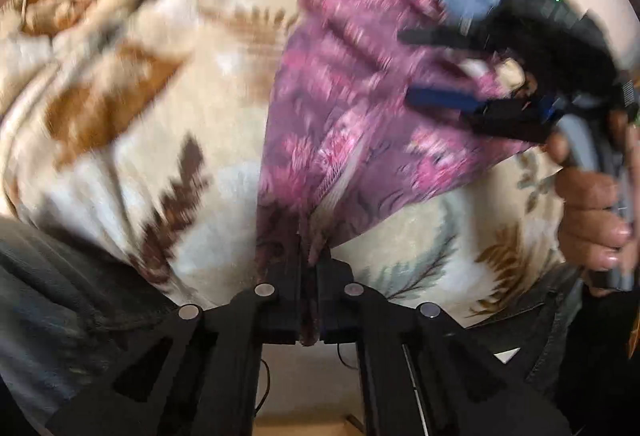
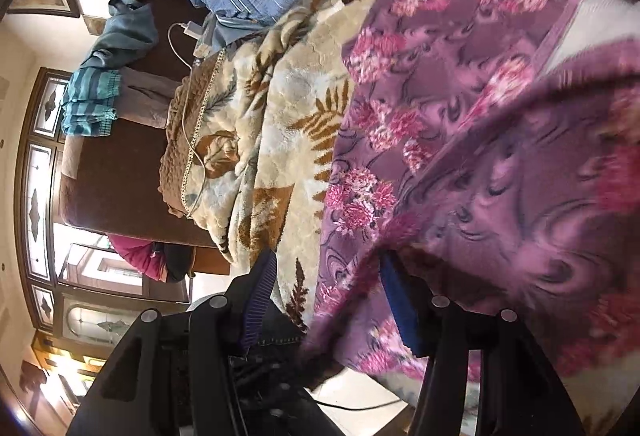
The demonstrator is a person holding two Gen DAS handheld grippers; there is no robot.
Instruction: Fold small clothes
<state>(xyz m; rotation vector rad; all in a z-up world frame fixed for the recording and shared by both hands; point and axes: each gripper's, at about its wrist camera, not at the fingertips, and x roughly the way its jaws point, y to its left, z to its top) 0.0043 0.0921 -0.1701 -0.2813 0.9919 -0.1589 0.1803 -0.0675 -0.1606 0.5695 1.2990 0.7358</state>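
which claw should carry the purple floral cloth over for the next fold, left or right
Left, probably. The left claw is shut on a corner of the purple floral cloth, so it can pull it across the blanket. The right claw is open, with cloth only draped over one finger.

Heavy motion blur across the left wrist view, smearing the purple cloth and blanket; sharper on the right, with soft daylight from the window at left, blown-out white patches, dark curved fisheye corners
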